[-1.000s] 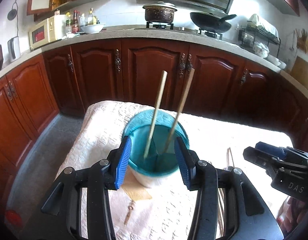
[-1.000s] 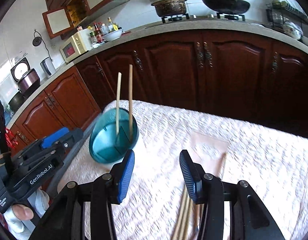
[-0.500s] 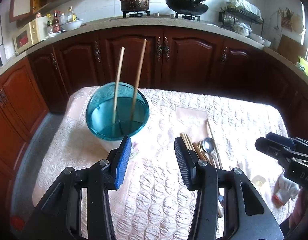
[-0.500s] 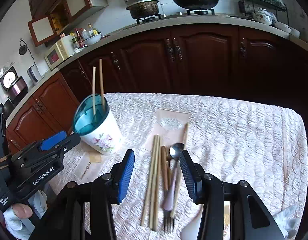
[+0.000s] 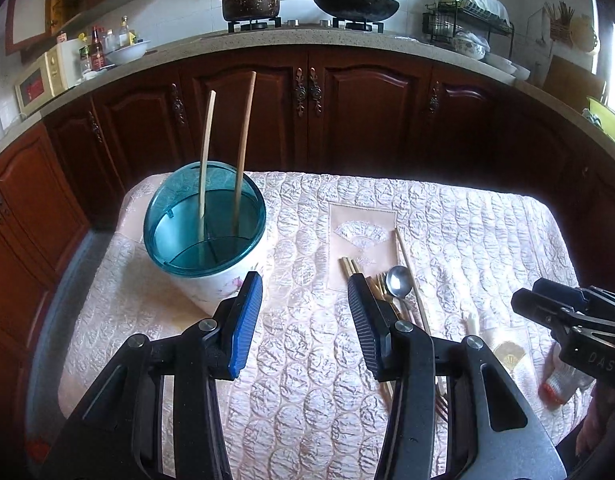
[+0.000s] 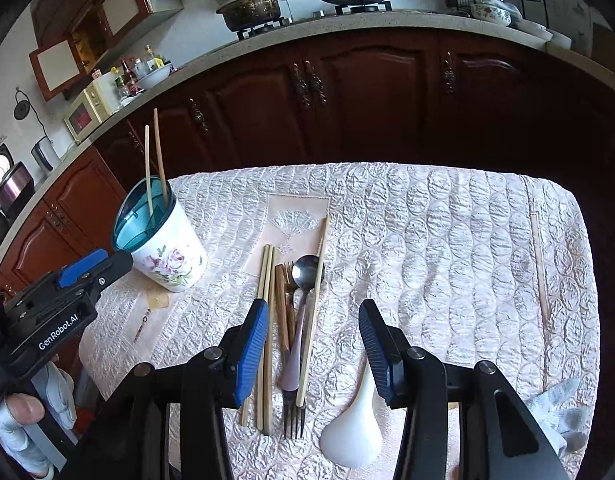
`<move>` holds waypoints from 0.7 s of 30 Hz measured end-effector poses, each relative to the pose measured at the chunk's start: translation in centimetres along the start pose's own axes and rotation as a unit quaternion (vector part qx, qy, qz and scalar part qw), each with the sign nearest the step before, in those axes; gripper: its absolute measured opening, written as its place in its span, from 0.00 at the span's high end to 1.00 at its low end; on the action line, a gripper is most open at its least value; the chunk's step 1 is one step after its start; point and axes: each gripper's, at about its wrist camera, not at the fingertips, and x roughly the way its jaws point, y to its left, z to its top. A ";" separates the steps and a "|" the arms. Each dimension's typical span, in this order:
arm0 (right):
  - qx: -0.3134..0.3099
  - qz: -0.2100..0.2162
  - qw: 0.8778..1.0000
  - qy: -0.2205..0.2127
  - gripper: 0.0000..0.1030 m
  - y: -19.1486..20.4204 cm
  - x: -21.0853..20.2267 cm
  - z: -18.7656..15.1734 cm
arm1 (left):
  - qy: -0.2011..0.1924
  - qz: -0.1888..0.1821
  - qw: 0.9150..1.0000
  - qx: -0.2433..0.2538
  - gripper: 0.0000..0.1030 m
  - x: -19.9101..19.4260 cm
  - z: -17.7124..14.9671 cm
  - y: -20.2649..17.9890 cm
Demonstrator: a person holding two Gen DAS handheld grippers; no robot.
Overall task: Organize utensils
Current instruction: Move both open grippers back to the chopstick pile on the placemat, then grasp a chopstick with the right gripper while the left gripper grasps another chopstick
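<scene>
1. Utensil holder: white cup with pink floral print and a teal translucent divided insert, standing upright at the left part of the tabletop, which is covered by a quilted pale pink cloth.
2. Two pale wooden chopsticks stand in the holder's far compartment, leaning slightly.
3. Loose utensils lie together right of the holder: several chopsticks, a metal spoon with a pale handle, and a fork. A white ceramic spoon lies further right.
4. One single chopstick lies well apart near the right edge.
5. Left hand-held gripper: jaws released, holding nothing.
6. Right hand-held gripper: jaws released, empty, above the loose utensils.
</scene>
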 end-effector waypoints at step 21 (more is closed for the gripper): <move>0.039 0.067 0.989 0.124 0.75 -2.9 14.9 1.6 | 0.115 -0.063 0.991 -0.040 0.58 7.2 -2.3 0.3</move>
